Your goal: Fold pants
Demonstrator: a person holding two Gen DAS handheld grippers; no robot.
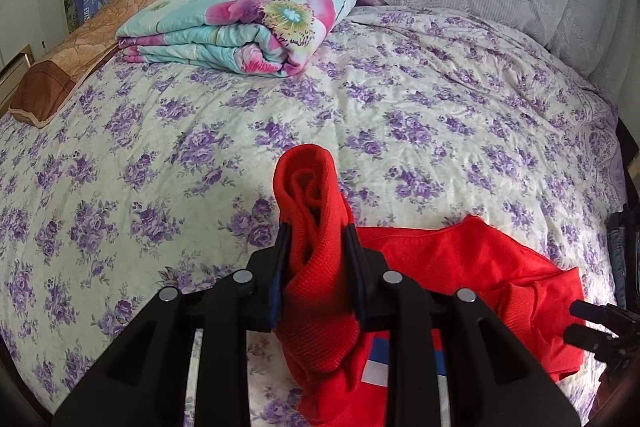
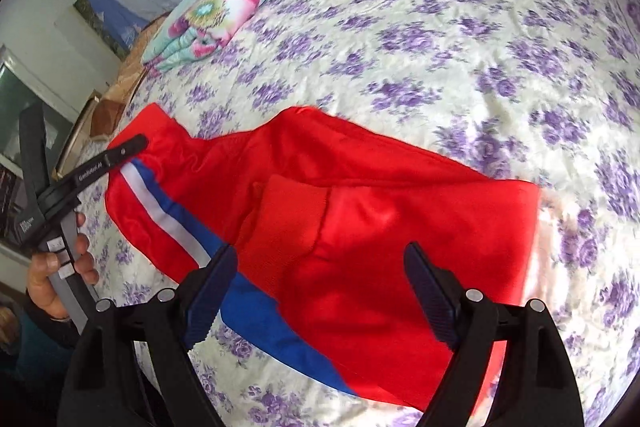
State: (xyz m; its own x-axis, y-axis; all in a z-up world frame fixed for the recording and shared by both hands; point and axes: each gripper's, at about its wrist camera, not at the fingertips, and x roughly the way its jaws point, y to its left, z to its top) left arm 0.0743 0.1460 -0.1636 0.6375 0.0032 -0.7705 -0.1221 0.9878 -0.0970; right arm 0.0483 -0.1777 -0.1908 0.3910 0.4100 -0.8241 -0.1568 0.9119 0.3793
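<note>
Left to right: the left gripper [image 1: 316, 239], seen at 9 o'clock in the right wrist view, is clenched on a bunched ribbed end of the red pants [image 2: 360, 211], which rises between its fingers. The pants lie partly doubled on the floral bedspread [image 1: 440, 99], a ribbed cuff [image 2: 292, 211] resting on the upper layer and the side stripe [image 2: 168, 215] exposed. The right gripper [image 2: 320, 291] hovers released above the cloth. Folding appears midway; a final fold and smoothing seem outstanding.
</note>
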